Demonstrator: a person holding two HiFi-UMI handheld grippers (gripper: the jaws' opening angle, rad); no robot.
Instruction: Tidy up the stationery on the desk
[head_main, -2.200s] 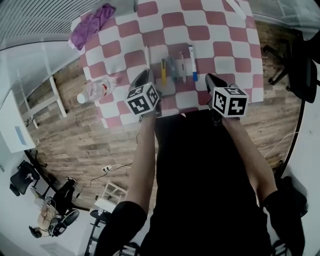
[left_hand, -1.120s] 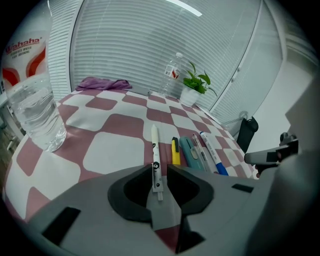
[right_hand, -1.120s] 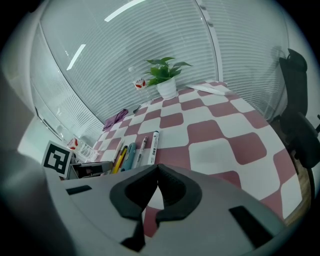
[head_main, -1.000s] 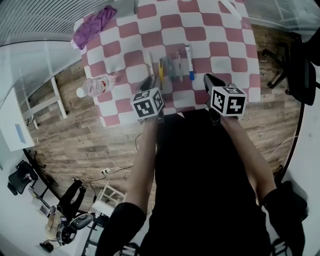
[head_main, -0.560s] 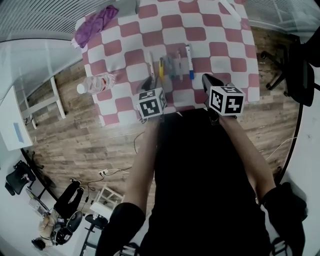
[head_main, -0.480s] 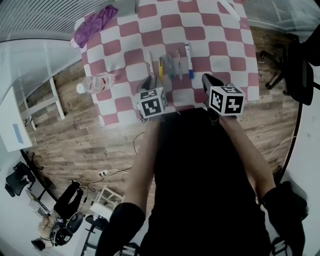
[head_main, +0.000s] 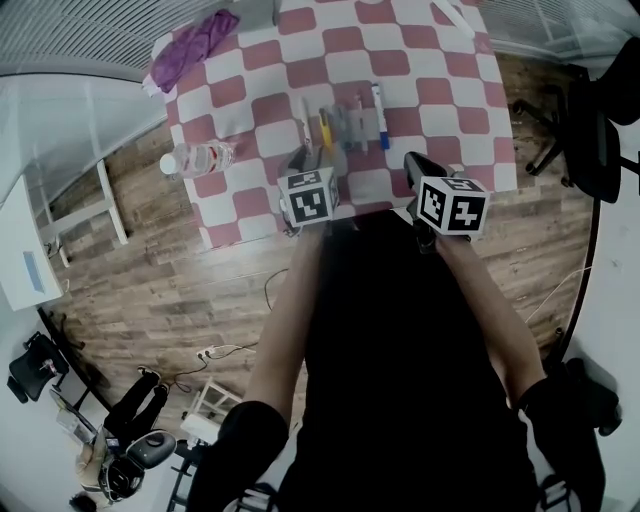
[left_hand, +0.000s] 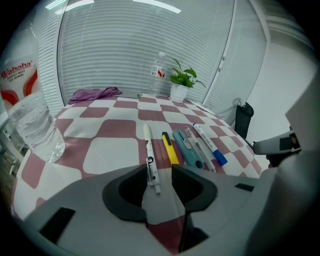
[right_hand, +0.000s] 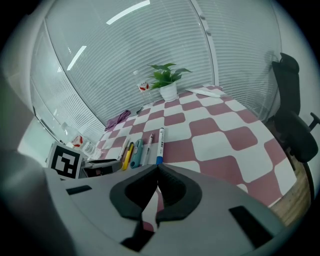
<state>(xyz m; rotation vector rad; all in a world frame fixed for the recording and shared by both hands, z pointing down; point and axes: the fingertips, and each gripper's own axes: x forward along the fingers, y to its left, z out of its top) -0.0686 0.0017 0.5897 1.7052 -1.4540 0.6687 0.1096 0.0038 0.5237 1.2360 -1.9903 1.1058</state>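
- Head view: the pens (head_main: 345, 125) lay side by side in a neat row on the desk (head_main: 440, 60), near the front edge, seemingly already sorted.
- Left gripper view: the left gripper (left_hand: 160, 167) stood open and lined up on the white pen (left_hand: 148, 147). The pen's near end showed between the jaws, probably ready for a pickup.
- Right gripper view: the right gripper (right_hand: 156, 169) was closed on nothing, idle just short of the marker (right_hand: 160, 142).

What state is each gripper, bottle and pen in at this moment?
Left gripper: open, white pen with its near end between the jaws.
Right gripper: shut, empty.
Near bottle: upright, cap on.
Marker: capped, lying flat.
Purple cloth: crumpled.
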